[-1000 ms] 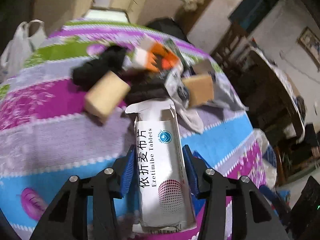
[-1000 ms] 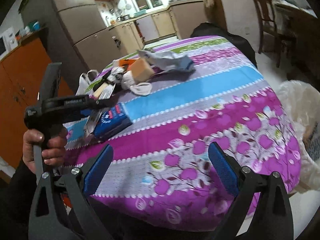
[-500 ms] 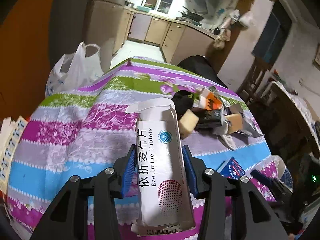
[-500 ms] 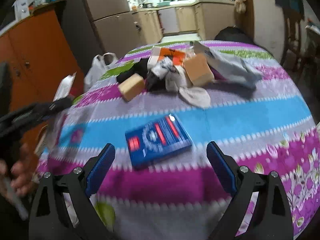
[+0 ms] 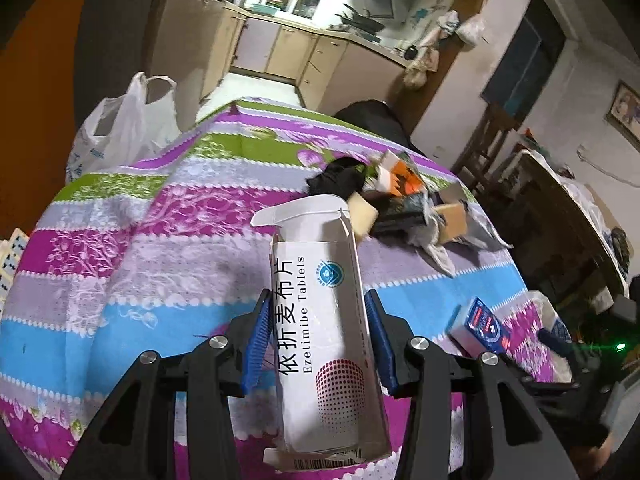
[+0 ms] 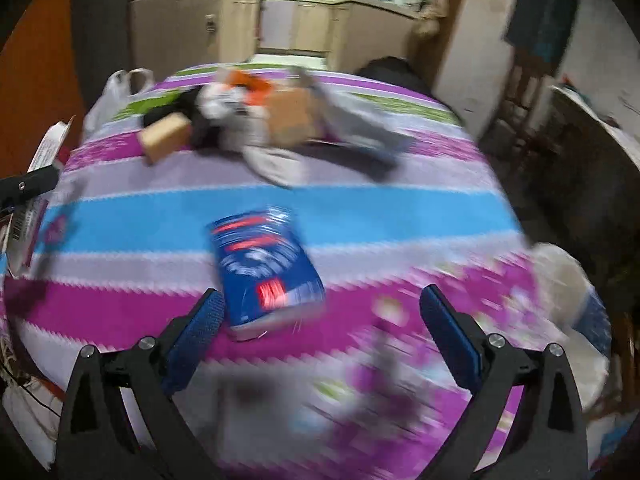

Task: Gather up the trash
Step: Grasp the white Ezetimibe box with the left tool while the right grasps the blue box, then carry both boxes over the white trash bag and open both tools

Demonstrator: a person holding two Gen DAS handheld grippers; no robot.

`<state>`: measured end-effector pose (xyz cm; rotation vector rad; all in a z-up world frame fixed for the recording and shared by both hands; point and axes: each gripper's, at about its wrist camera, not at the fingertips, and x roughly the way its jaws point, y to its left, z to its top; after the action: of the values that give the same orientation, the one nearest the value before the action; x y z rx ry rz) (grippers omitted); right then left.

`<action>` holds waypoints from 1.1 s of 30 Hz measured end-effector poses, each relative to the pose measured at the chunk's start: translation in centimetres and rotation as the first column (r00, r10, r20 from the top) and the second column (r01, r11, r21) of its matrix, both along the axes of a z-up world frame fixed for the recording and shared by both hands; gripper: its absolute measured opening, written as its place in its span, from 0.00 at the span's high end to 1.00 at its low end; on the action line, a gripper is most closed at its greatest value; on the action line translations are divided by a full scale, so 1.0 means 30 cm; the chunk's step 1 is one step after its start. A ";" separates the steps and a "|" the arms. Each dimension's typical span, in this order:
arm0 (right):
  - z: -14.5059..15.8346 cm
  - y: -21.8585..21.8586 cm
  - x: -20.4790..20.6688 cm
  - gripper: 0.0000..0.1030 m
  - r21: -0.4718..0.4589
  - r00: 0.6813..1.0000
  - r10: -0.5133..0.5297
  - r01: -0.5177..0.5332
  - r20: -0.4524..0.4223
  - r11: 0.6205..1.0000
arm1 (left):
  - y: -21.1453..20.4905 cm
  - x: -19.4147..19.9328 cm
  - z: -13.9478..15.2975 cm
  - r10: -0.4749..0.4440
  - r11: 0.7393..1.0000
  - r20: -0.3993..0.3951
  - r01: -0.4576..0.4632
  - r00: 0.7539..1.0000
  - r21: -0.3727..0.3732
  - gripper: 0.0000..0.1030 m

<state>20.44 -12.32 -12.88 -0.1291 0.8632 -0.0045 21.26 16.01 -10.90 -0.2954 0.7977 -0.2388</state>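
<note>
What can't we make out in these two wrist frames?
- Blue box, right wrist view: print smeared by motion blur.
- Trash pile, right wrist view: items blurred together.
- White tablet box, left wrist view: near end cut off by the frame edge; its contents hidden by its walls.

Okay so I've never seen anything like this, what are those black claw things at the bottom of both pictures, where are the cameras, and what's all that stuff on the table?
No robot here: a person holds a hand-held two-finger gripper in each hand, and each carries a wide-angle camera looking along its fingers. That is why black arms with blue pads fill the bottom of both views.

One picture comes from the left gripper, which is shut on a white tablet box with its top flap open. The other comes from the right gripper; its jaws stand wide open with nothing gripped, just above a blue packet lying on the striped tablecloth. Its jaws have just been opening.

Farther back sits a pile of trash: small cardboard boxes, wrappers, something black. A white plastic bag hangs beyond the table's far edge.
</note>
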 end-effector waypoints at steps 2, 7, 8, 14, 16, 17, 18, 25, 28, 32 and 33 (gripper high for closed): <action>0.020 -0.027 -0.029 0.08 0.064 1.000 0.001 -0.002 0.023 0.998 | -0.022 -0.001 -0.017 -0.030 1.000 -0.009 0.030 1.000 0.003 0.54; 0.025 0.025 -0.003 0.08 0.087 0.980 0.189 -0.193 0.060 0.977 | -0.092 -0.004 -0.067 -0.112 0.993 -0.037 0.114 0.993 0.044 0.54; 0.007 0.031 0.027 0.08 0.086 0.969 0.244 -0.246 0.027 0.966 | -0.101 -0.003 -0.076 -0.123 0.991 -0.042 0.125 0.992 0.056 0.53; -0.075 0.046 0.115 0.26 0.081 0.904 0.419 -0.413 -0.087 0.907 | -0.133 0.013 -0.116 -0.143 0.978 -0.054 0.149 0.988 0.146 0.53; -0.089 0.042 0.131 0.28 0.109 0.886 0.457 -0.449 -0.073 0.887 | -0.139 0.018 -0.124 -0.146 0.975 -0.050 0.152 0.988 0.162 0.53; -0.092 0.035 0.142 0.31 0.128 0.883 0.463 -0.453 -0.070 0.882 | -0.140 0.019 -0.127 -0.147 0.974 -0.046 0.153 0.988 0.167 0.53; -0.090 0.030 0.145 0.38 0.129 0.884 0.463 -0.453 -0.059 0.882 | -0.142 0.020 -0.129 -0.151 0.973 -0.035 0.155 0.988 0.173 0.53; -0.097 0.020 0.135 0.44 0.194 0.903 0.429 -0.419 -0.009 0.887 | -0.129 -0.001 -0.137 -0.143 0.979 0.011 0.140 0.990 0.146 0.46; -0.092 0.018 0.125 0.46 0.238 0.926 0.379 -0.369 0.004 0.898 | -0.140 -0.016 -0.139 -0.144 0.975 0.024 0.138 0.989 0.172 0.44; -0.090 0.025 0.096 0.47 0.278 0.948 0.318 -0.309 0.015 0.910 | -0.153 -0.027 -0.147 -0.145 0.969 0.049 0.132 0.988 0.207 0.50; -0.086 0.027 0.085 0.47 0.295 0.955 0.297 -0.288 0.014 0.911 | -0.150 -0.030 -0.148 -0.145 0.971 0.054 0.132 0.988 0.198 0.51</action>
<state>23.00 -11.50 -15.44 0.0222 0.8597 0.4086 20.37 11.52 -15.35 -0.0470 0.7684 -0.2982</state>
